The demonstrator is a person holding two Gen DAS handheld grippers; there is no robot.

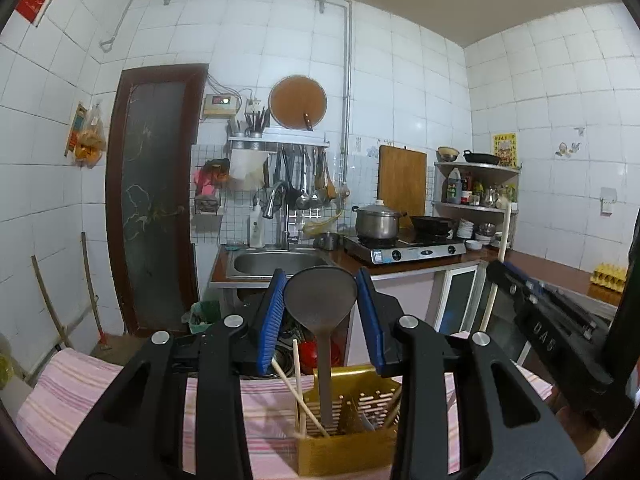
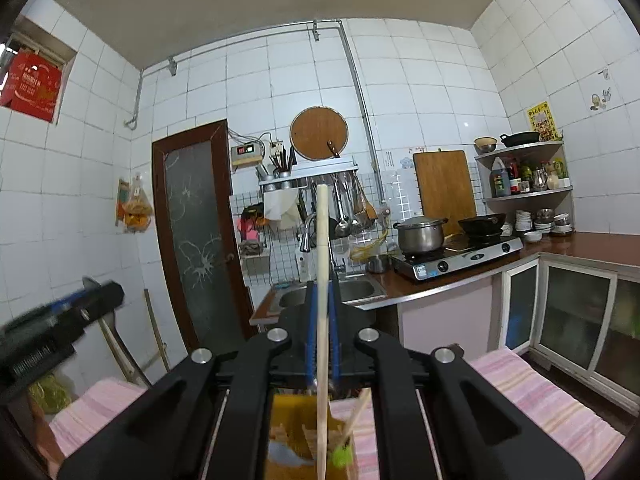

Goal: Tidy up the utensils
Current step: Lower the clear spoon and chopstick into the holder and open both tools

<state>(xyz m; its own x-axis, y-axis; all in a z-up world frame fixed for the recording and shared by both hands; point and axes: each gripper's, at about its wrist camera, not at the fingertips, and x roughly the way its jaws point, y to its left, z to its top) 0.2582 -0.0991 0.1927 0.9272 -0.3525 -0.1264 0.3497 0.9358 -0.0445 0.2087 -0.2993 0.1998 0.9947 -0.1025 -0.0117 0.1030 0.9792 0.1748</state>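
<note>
— Right tool (image 2: 321, 320) grips my wooden stick (image 2: 322, 248), long axis upright, directly above the yellow holder (image 2: 288, 432)?

— Yes. Left tool (image 1: 320, 304) gapes wide around the dark ladle (image 1: 320, 292), already standing in it.

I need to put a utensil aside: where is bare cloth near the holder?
Striped cloth left of the yellow holder lies bare. The holder is crowded with spatula and chopsticks.
</note>
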